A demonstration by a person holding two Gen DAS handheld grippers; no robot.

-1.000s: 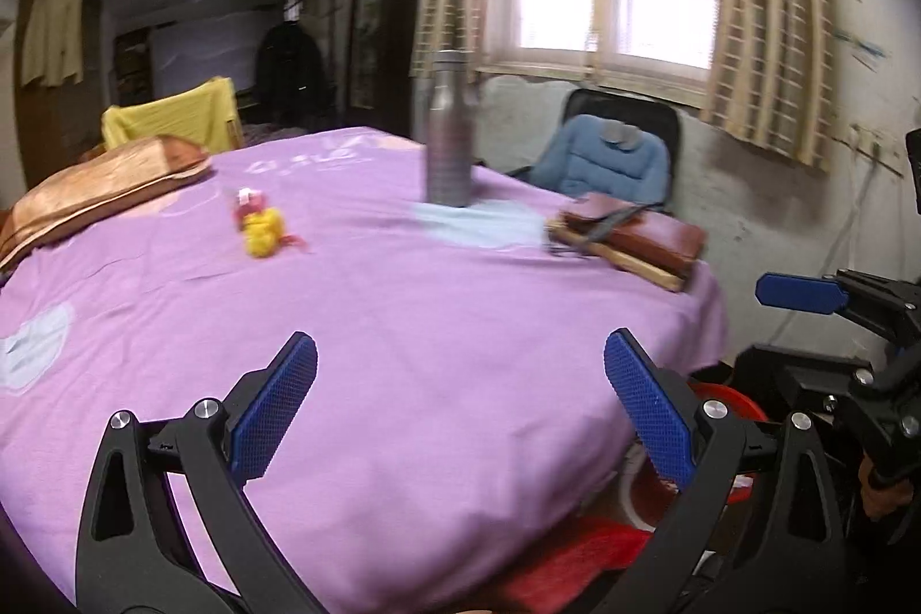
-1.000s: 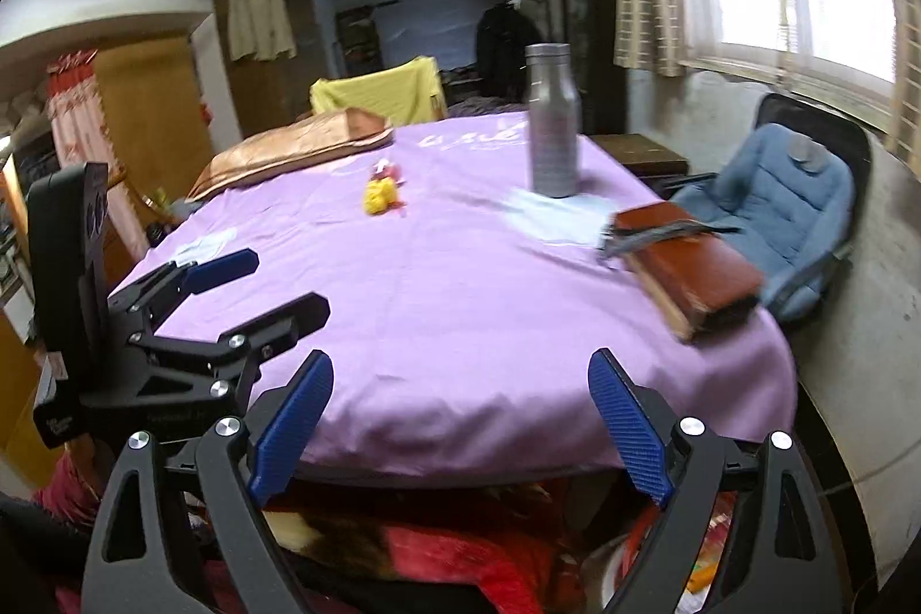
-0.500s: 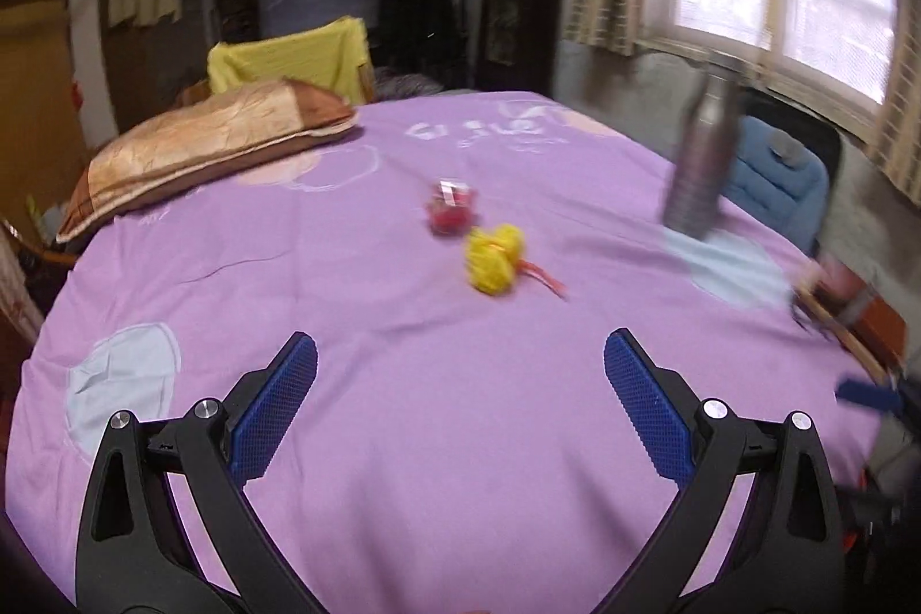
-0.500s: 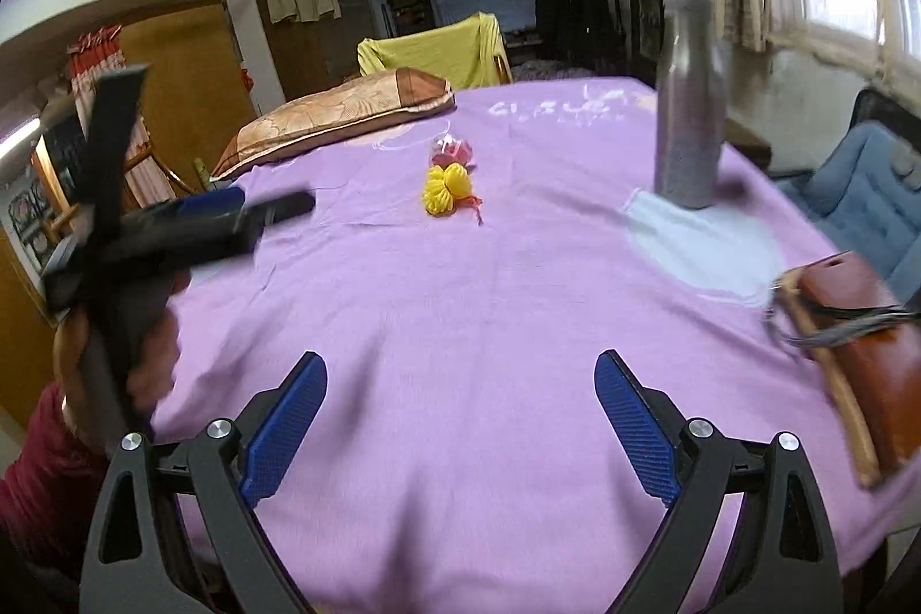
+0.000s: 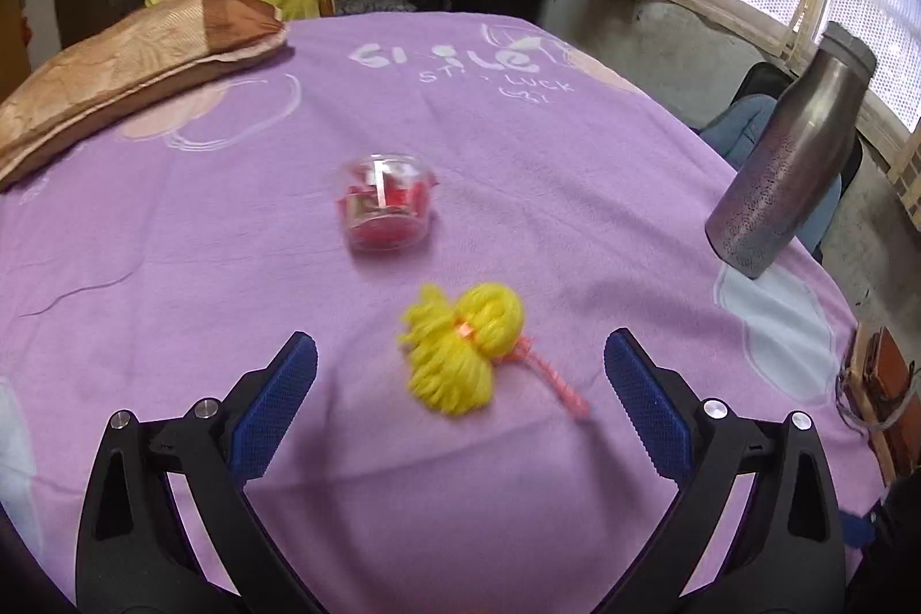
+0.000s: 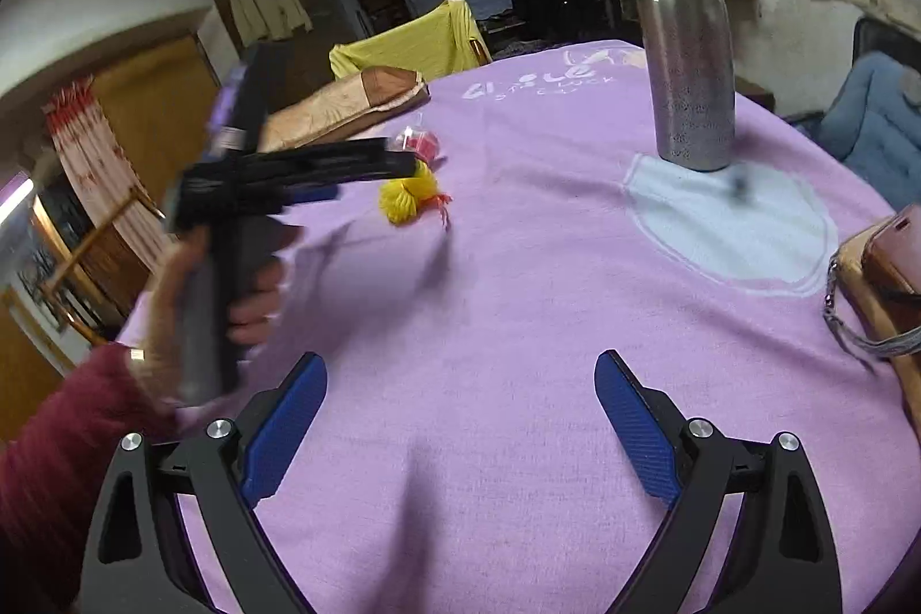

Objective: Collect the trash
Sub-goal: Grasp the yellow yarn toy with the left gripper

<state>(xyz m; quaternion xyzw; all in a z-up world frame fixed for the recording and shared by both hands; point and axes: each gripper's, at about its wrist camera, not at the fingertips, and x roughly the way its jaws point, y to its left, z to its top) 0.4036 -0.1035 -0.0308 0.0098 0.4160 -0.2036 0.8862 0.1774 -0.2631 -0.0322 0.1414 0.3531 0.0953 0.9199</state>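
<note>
As both pairs of tongs hang wide with nothing between their blue pads, the trash lies untouched on the lilac cloth of the round counter (image 5: 172, 303). Furthest left sits a folded tan and brown satin pillow (image 5: 132, 56), no part of the job. Next comes the small clear plastic cup stuffed with red and white wrappers (image 5: 387, 205), lying near the middle of the cloth; I judge it very light, thin-walled and easily crushed, slick on its sides, so a gentle pinch across the body below the rim would suit it. Just in front of it, a short gap away, is the fluffy yellow yarn pom-pom with a pink braided cord (image 5: 460, 343), directly ahead of the left tongs (image 5: 460, 412) and between the lines of their pads. It should be feather-light, soft and squashy; closing on the bound waist, where a small pink tie shows, would hold better than the loose strands. The right tongs (image 6: 460, 418) hover nearer the counter's edge, well apart from both pieces. To the right stands a tall brushed-steel bottle (image 5: 788, 165), then a brown leather pouch (image 6: 886, 263).

White lettering on the cloth seems to read "SMILE" over "STAY LUCKY", though it is blurred.
</note>
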